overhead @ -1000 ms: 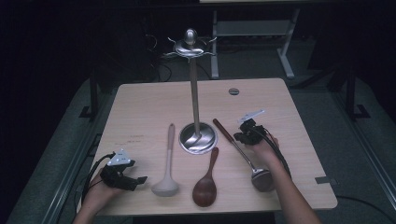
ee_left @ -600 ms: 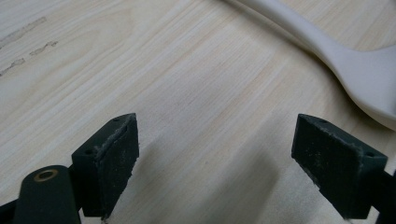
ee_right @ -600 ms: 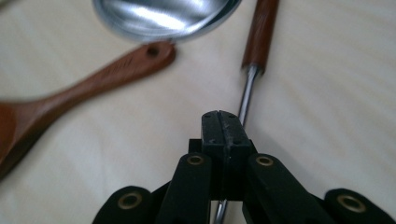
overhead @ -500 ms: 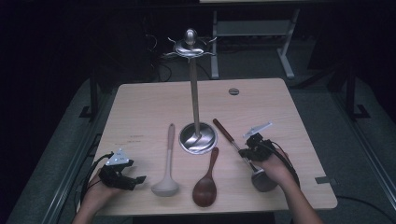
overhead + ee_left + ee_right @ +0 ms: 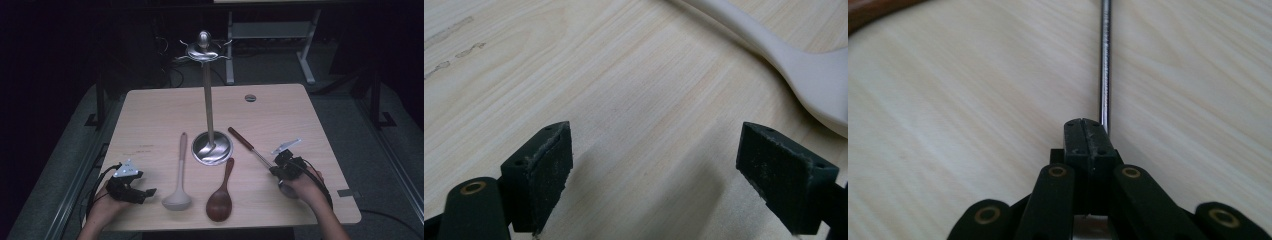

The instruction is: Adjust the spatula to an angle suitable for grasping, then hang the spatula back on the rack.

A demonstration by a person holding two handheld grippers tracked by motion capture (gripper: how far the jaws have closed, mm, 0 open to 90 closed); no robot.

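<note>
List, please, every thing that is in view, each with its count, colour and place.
Table: one, light wood, centre.
Utensil stand: one, silver, upright at mid-table.
Ladle: one, cream, lying left of the stand's base.
Wooden spoon: one, dark brown, lying in front of the base.
Metal utensil: one, steel shaft with brown handle, lying right of the base.
Round cap: one, grey, far part of the table.
Left gripper: one, black, fingers open above bare wood near the ladle.
Right gripper: one, black, fingers shut, beside the metal utensil's shaft.
</note>
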